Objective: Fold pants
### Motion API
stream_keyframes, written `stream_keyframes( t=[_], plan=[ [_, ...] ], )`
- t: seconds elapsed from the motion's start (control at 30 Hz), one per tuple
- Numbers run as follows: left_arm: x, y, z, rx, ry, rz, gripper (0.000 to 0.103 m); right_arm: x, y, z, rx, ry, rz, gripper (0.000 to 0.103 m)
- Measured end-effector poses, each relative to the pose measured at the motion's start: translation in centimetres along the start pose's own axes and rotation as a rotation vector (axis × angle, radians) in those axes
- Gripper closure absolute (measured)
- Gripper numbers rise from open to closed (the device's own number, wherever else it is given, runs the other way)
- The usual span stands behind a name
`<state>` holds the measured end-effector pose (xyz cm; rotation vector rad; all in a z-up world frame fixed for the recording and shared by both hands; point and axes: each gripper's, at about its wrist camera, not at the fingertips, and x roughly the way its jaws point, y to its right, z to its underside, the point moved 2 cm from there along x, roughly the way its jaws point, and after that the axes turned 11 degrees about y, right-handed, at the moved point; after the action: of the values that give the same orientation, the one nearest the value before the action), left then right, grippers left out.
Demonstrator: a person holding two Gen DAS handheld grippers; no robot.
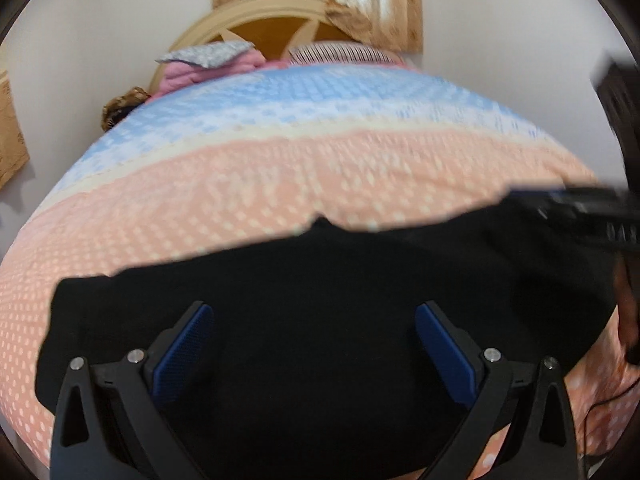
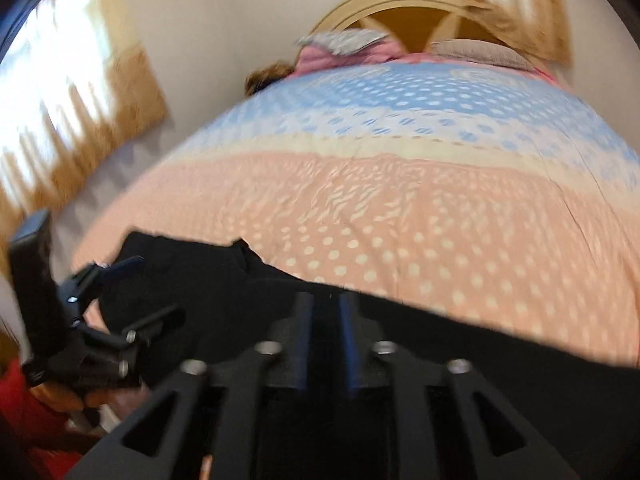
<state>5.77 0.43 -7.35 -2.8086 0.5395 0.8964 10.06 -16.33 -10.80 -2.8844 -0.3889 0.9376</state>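
The pants (image 1: 320, 320) are spread on the near edge of the bed (image 1: 280, 168), with no fold visible yet. The left gripper (image 1: 314, 344) is held wide apart above them. The right gripper (image 2: 325, 344) is nearly closed at their far edge; whether cloth is pinched cannot be told.

Matt black cloth pants (image 1: 320, 300), dotted woven bedspread (image 1: 280, 184), glossy wooden headboard (image 1: 276, 36), matt plastic tongs (image 1: 314, 312).

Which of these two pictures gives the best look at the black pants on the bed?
The left wrist view: the black pants fill its lower half, with their far edge clear against the bedspread. The right wrist view shows only a blurred strip, partly hidden behind the right gripper.
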Motion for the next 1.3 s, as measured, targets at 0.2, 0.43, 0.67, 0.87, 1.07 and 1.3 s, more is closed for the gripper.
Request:
stream_keyframes(
  t=[0.2, 0.43, 0.67, 0.87, 1.07, 1.3],
  plan=[
    [0.2, -0.6, 1.7, -0.055, -0.025, 0.018, 0.000, 4.8, -2.5, 1.2, -0.275, -0.101, 0.060, 0.046],
    [0.2, 0.0, 2.1, -0.028, -0.005, 0.002, 0.000, 4.3, -0.4, 0.9, -0.156, -0.064, 0.139, 0.084],
    [0.5, -0.1, 2.0, -0.026, 0.007, -0.005, 0.000, 3.9, 0.5, 1.1, -0.026, -0.004, 0.123, 0.078],
    [0.4, 0.0, 2.1, -0.034, 0.010, -0.003, 0.000, -2.5, 1.6, 0.2, 0.137, 0.144, 0.073, 0.065],
    [0.3, 0.0, 1.9, -0.039, 0.001, -0.005, 0.000, -5.1, 6.5, 4.7, 0.268, 0.067, 0.113, 0.057],
    [-0.7, -0.6, 0.9, -0.136, -0.011, -0.004, 0.000, -18.7, 17.8, 5.5, 0.439, 0.250, 0.364, 0.057]
  ],
)
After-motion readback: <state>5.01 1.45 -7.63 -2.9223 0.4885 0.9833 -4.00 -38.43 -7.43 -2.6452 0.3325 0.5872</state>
